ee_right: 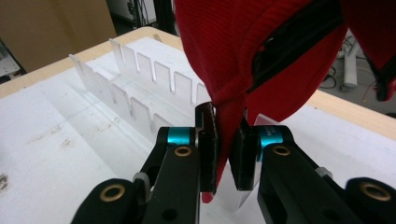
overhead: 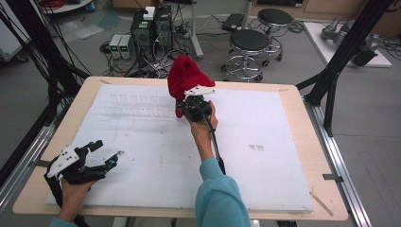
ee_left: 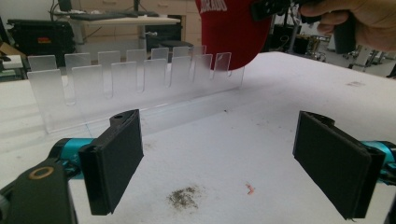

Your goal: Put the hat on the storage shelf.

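Pinched tight on a fold of soft, ribbed red cap (ee_right: pixel 243 51) by the right gripper (ee_right: pixel 224 154), flat black pads pressing the fabric, held above the far middle of the white foam board (overhead: pixel 265 179), over the clear slotted acrylic rack (ee_left: pixel 126 79). Near left: left gripper (overhead: pixel 101 152) wide open, empty, padded jaws well apart.

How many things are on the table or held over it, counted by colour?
Red: 1, the cap, pinched in the right gripper.
See-through: 1, the plastic rack with two rows of tabs.
White: 1, the foam sheet covering the table.
Total: 3
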Motion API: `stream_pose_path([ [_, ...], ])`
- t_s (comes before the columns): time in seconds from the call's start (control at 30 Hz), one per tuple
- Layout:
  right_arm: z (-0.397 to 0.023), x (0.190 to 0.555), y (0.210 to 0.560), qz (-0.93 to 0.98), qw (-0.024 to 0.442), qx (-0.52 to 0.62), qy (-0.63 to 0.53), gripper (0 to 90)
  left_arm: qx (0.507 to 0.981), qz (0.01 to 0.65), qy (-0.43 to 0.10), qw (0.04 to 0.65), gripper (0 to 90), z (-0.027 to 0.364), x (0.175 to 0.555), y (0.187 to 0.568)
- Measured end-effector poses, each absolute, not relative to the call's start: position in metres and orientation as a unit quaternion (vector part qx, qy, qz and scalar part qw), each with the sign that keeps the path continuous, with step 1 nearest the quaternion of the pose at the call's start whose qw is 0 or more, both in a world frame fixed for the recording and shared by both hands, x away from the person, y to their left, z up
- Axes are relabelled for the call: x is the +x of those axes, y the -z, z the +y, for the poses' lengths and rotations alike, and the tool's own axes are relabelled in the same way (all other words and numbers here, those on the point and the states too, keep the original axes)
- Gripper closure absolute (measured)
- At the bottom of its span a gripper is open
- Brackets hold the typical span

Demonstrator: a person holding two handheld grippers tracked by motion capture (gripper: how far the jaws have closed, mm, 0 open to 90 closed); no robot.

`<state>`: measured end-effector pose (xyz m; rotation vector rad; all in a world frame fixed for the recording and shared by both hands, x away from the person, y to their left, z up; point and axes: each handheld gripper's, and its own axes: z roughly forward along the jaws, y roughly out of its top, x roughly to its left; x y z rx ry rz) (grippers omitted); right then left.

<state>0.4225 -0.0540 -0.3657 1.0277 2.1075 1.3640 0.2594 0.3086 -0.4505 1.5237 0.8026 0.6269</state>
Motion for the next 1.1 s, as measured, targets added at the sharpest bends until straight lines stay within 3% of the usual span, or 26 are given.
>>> stream_pose_path([
  [0.8,-0.062,0.407,0.382,0.758,0.221,0.378,-0.483,79.5,0.648,0.356,-0.289,0.609,16.3,0.309,0.257,0.451],
  [1.1,-0.067,0.398,0.378,0.759,0.240,0.370,-0.479,55.9,0.637,0.353,-0.312,0.611,16.5,0.307,0.252,0.452],
])
